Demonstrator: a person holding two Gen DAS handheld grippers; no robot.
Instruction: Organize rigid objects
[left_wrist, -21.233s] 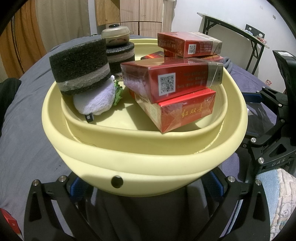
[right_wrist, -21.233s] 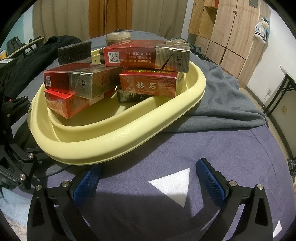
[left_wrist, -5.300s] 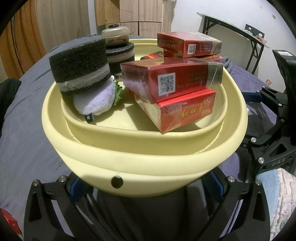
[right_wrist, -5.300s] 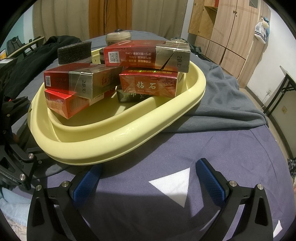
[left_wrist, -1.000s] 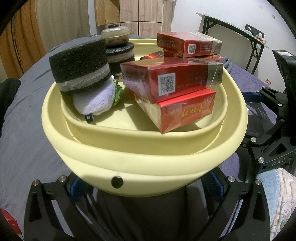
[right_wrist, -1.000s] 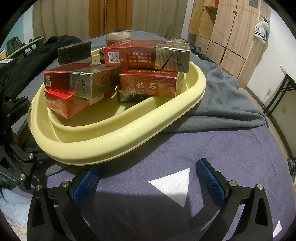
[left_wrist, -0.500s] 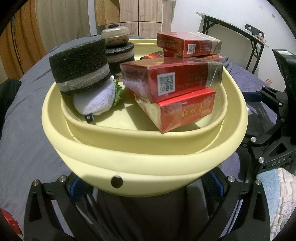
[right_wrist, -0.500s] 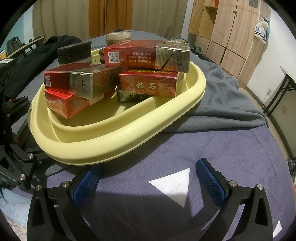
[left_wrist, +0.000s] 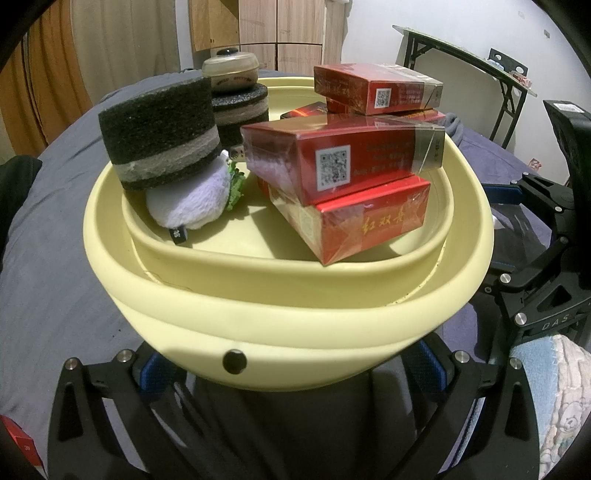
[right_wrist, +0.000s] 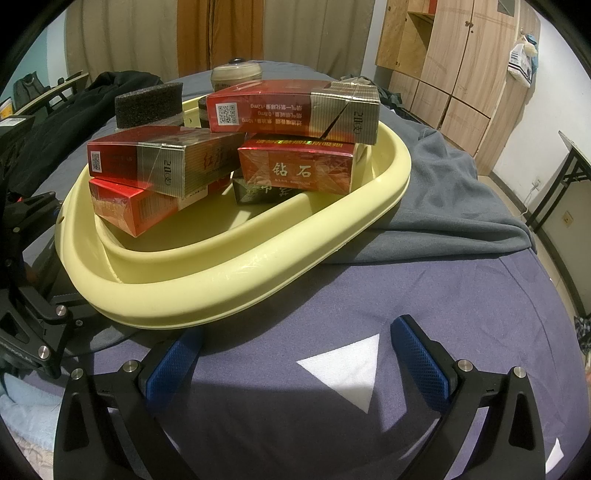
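A pale yellow basin (left_wrist: 295, 317) sits on the bed. It holds several red cartons (left_wrist: 343, 162), a black foam cylinder (left_wrist: 159, 129) resting on a white plush toy (left_wrist: 192, 199), a second foam cylinder (left_wrist: 240, 110) and a small lidded jar (left_wrist: 231, 70) on top of it. My left gripper (left_wrist: 290, 371) is open, with its blue pads spread wide under the basin's near wall. In the right wrist view the basin (right_wrist: 258, 266) and its red cartons (right_wrist: 291, 107) lie ahead to the left. My right gripper (right_wrist: 295, 352) is open over the purple sheet, with nothing between its fingers.
A grey blanket (right_wrist: 443, 192) lies bunched right of the basin and dark clothing (right_wrist: 74, 110) lies to the left. A loose red box corner (left_wrist: 18, 443) shows at the lower left. A folding table (left_wrist: 461, 48) and wooden wardrobes (right_wrist: 443, 55) stand beyond the bed.
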